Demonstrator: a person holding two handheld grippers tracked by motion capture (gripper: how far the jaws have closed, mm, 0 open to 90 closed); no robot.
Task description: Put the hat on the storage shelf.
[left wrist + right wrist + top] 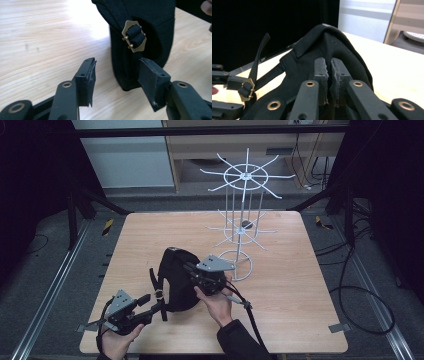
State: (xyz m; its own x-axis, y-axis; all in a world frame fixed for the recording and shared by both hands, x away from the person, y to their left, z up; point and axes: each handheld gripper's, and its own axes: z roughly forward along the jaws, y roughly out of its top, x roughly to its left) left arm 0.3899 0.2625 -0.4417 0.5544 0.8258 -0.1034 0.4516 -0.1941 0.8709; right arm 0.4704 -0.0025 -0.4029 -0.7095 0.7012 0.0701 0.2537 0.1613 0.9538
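— Where is the cap (pixel 176 277) found?
— On the desk (pixel 280 285), pinched at its edge by the right hand-held gripper (pixel 329 75).
— And the left hand-held gripper (pixel 116 75)?
— Spread, just beside the strap buckle (pixel 133 36).

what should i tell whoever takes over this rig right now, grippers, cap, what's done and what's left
Right gripper: shut, pinching the fabric of the black cap.
Left gripper: open, jaws either side of the cap's rear edge, just below the strap with its brass buckle, not closed on anything.
The cap sits on the wooden table, near the middle front. The white wire rack stands behind it, nothing hanging on its arms.
Done: cap gripped on one side.
Left: probably close the left gripper on the rear edge, then likely hang the cap on the rack.
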